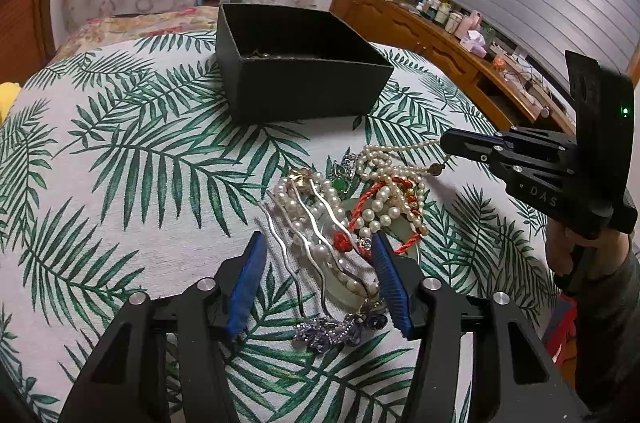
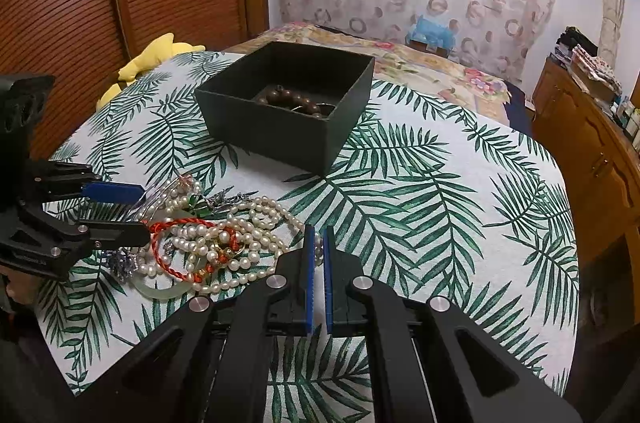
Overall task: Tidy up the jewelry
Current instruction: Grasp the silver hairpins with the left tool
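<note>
A tangled pile of jewelry (image 1: 352, 207) lies on the leaf-print cloth: pearl strands, a red cord bracelet (image 1: 376, 219), silver wavy hairpins (image 1: 316, 231), a purple beaded hair clip (image 1: 340, 329) and a pale jade bangle (image 2: 160, 290). My left gripper (image 1: 320, 243) is open, its blue pads on either side of the pile's near end. My right gripper (image 2: 319, 235) is shut on a pearl necklace (image 2: 272, 211) at the pile's edge; it also shows in the left wrist view (image 1: 444, 143). A black open box (image 1: 296, 63) stands behind, holding a brown bead bracelet (image 2: 296, 101).
The table (image 2: 440, 223) has a white cloth with green palm leaves. A yellow soft toy (image 2: 160, 57) lies at the far left edge. A bed with floral cover (image 2: 420, 59) is behind, and a wooden dresser (image 1: 440, 39) with bottles stands to the right.
</note>
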